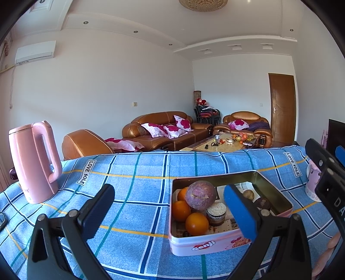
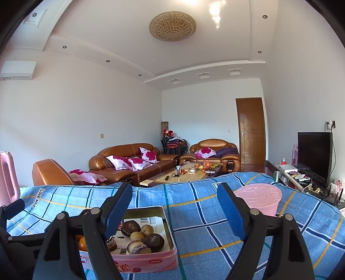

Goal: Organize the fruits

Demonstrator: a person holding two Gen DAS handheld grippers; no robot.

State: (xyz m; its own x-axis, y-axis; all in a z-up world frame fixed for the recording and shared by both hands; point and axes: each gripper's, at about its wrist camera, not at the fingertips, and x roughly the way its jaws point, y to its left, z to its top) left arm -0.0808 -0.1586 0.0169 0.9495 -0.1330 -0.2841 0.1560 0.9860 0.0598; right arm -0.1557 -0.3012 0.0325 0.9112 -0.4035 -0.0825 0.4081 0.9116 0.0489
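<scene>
Blue cloth point(image 1: 140, 193) | tin point(image 1: 215, 245) under left claw point(image 1: 170, 212) | apart

Bright, even daylight fills both views; glare blooms on the ceiling point(image 2: 215, 10) in the right wrist view. Focus is sharp, with strong fisheye bending and black vignetting at the corners.

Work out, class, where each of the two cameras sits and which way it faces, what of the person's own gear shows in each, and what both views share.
Left wrist view: sits on the left gripper, looks across the blue checked cloth at the pink tin; open jaws, the right gripper at the right edge, fingertips in the corner.
Right wrist view: sits on the right gripper, faces level towards the sofas; open, empty jaws, the left gripper at the left edge.
Both share: tin, cloth, pink kettle, pink cup, sofas.
</scene>
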